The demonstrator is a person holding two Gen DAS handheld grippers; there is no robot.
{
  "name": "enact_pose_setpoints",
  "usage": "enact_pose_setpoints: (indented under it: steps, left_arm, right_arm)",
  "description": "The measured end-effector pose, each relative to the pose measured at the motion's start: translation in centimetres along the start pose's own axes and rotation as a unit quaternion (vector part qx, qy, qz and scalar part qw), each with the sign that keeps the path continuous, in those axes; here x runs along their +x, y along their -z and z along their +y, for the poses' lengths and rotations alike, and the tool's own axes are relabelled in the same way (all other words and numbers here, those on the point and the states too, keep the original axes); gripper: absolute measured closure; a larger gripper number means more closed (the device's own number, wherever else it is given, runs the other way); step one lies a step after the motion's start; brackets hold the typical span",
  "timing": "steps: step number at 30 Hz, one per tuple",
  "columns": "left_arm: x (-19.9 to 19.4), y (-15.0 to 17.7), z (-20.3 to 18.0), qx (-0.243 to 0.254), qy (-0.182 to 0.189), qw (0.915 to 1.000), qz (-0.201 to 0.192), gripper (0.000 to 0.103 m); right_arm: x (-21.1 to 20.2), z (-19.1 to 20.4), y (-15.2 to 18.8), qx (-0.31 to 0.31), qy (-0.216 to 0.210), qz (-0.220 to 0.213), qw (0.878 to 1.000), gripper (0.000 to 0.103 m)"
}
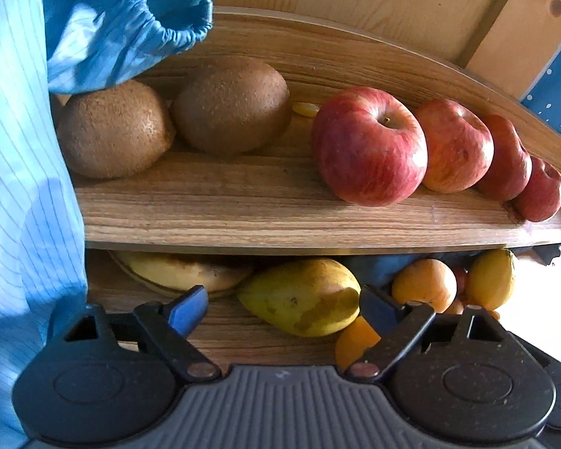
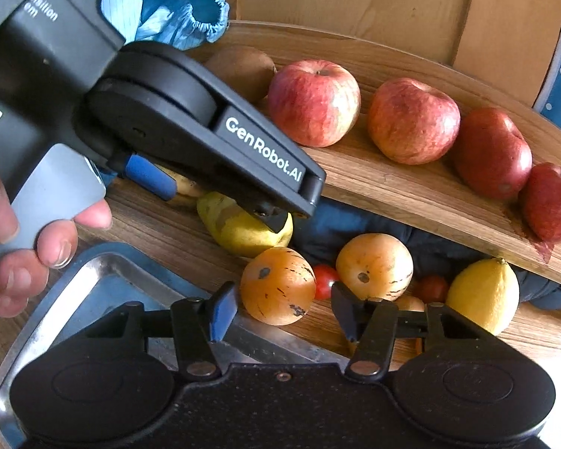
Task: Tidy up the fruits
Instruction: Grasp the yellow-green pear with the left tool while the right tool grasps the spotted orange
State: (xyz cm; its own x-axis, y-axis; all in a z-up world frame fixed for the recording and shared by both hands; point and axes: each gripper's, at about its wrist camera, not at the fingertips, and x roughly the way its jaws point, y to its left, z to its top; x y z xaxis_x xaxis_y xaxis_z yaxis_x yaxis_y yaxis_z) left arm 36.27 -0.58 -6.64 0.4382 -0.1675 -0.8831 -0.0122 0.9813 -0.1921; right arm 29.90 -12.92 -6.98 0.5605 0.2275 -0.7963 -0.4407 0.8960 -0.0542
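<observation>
- Wood-grain raised shelf [image 1: 243, 202] carries sorted fruit: two fuzzy brown kiwis [image 1: 232, 104] at 10 to 11 o'clock in the left wrist view, and a row of four red apples [image 1: 370, 146] running toward 3 o'clock. Like sits with like, so I judge this shelf to be the destination.
- Unsorted fruit lies below on the wooden counter [image 2: 161, 232]: a yellow-green pear [image 1: 303, 295], a yellow banana [image 1: 183, 271] on what looks like a shallow plate under the shelf edge, two speckled orange round fruits [image 2: 276, 284], a yellow lemon [image 2: 482, 295], and small red tomatoes [image 2: 325, 275] between them.
- Left tongs [image 1: 280, 307] are spread wide, framing the pear at 6 o'clock. The right wrist view shows one tip at the pear's top; contact cannot be confirmed. Judgement: lining up to pinch the pear.
- Right tongs [image 2: 284, 307] are spread and hold nothing. The nearer orange fruit sits just ahead of the gap, at 12 o'clock.
- Shiny metal tray [image 2: 104, 280] lies at 7 o'clock under the right tongs; the visible part holds nothing.
- Bare hand [image 2: 22, 239] grips the left tool's trigger at 9 o'clock.
- Blue elastic-cuffed sleeve [image 1: 123, 22] hangs over the shelf at 11 o'clock and hides part of one kiwi.
- Dark blue cloth [image 2: 359, 224] lies under the shelf overhang; purpose unknown.
</observation>
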Motion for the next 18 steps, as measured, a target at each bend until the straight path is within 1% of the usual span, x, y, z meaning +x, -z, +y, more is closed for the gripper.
enact_pose_setpoints:
  steps: [6,12,18]
  left_arm:
    - [0.7,0.0,0.3,-0.013,0.015,0.9998,0.005,0.019]
    - [1.6,0.4,0.4,-0.024,0.025,0.9994,0.009,0.024]
    - [2.7,0.6,1.1,-0.035,0.031,0.9989,0.011,0.024]
  right_arm:
    - [0.1,0.0,0.1,0.0,-0.006,0.0,1.0,0.055]
    - [0.0,0.3,0.2,0.002,-0.007,0.0,1.0,0.055]
    - [0.0,0.2,0.2,0.006,-0.008,0.0,1.0,0.056]
